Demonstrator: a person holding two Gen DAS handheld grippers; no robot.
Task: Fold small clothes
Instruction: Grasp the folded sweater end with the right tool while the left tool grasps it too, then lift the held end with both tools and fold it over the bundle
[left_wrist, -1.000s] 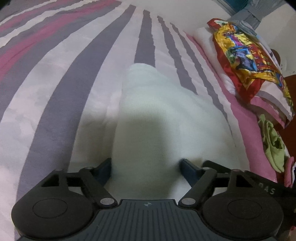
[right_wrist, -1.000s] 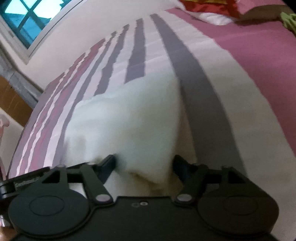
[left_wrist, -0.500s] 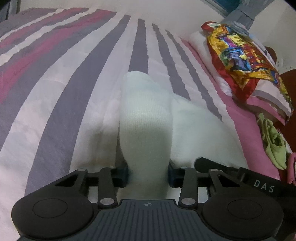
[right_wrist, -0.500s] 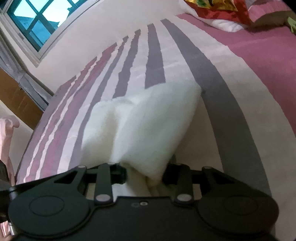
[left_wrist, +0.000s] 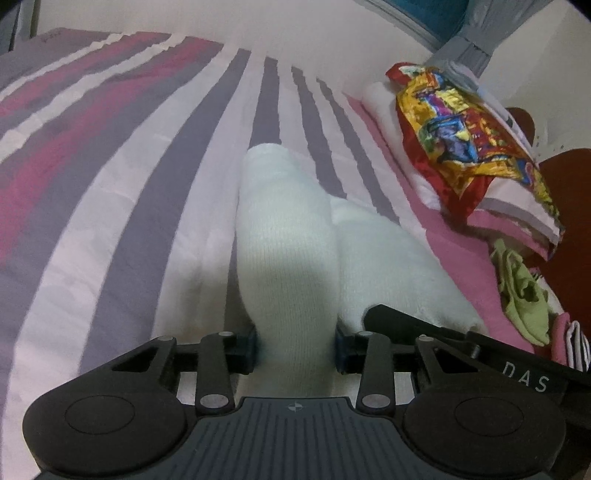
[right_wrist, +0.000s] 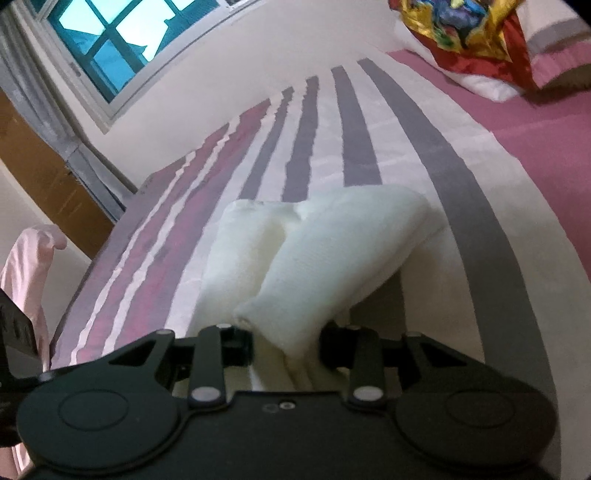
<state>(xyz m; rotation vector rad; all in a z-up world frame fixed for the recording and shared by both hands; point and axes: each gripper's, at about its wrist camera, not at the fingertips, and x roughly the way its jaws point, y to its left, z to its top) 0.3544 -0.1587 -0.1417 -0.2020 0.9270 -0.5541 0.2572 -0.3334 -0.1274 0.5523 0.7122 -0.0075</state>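
A white knit garment lies bunched on the striped bedsheet — my left gripper pinches one gathered fold, my right gripper clamps another, both narrowed onto cloth; a colourful pillow sits beyond

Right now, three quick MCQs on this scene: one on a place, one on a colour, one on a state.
1. Where does the green garment lie?
A. at the bed's right edge
B. on the white knit
C. by the window

2. What colour is the garment held?
A. pink
B. white
C. grey

3. The left hand-held gripper is:
A. wide open
B. out of view
C. shut on the white knit

Answers:
1 A, it sits past the pink strip, below the patterned cloth.
2 B, the knit shows white in both views.
3 C, its pads pinch the knit's near end.
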